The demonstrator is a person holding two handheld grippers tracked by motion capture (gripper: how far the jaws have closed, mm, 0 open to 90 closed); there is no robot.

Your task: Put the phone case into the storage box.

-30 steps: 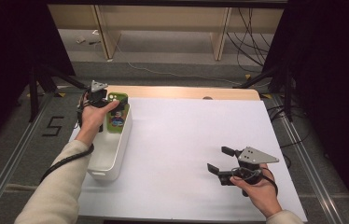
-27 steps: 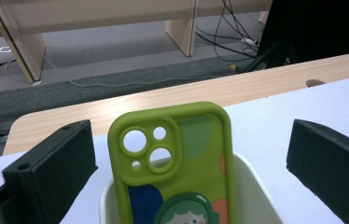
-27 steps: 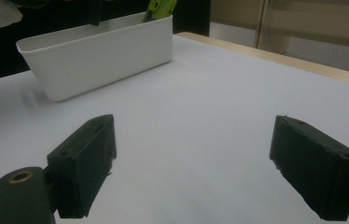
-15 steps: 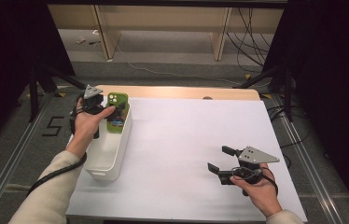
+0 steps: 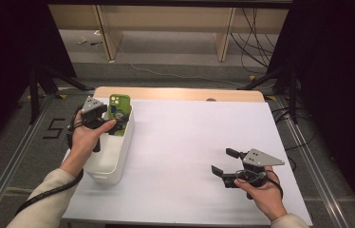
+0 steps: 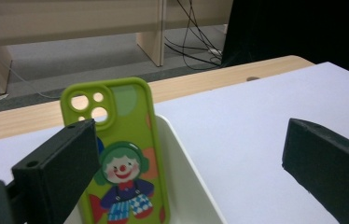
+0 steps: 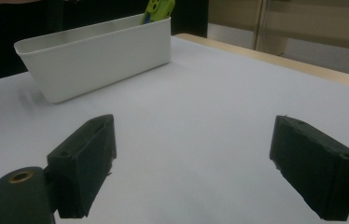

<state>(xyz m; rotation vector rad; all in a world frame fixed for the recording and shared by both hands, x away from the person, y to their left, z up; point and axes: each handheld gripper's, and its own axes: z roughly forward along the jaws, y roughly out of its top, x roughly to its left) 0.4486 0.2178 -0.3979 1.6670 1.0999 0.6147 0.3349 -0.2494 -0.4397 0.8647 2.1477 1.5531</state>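
Note:
A green phone case with a cartoon clown on it stands upright in the far end of a white bin, leaning on the end wall. My left gripper is at the bin's far left corner, just beside the case. Its jaws are wide apart, and the case stands free beyond the left jaw. My right gripper rests low over the white sheet at the near right, open with nothing between its jaws. It faces the bin, where the case's top pokes above the rim.
A white sheet covers the table, with a bare wooden strip along the far edge. Beyond the table are floor, wooden furniture legs and cables. Dark stands flank both sides.
My left hand has drawn back to the left, away from the case, which stays upright in the bin. The right hand has not moved.

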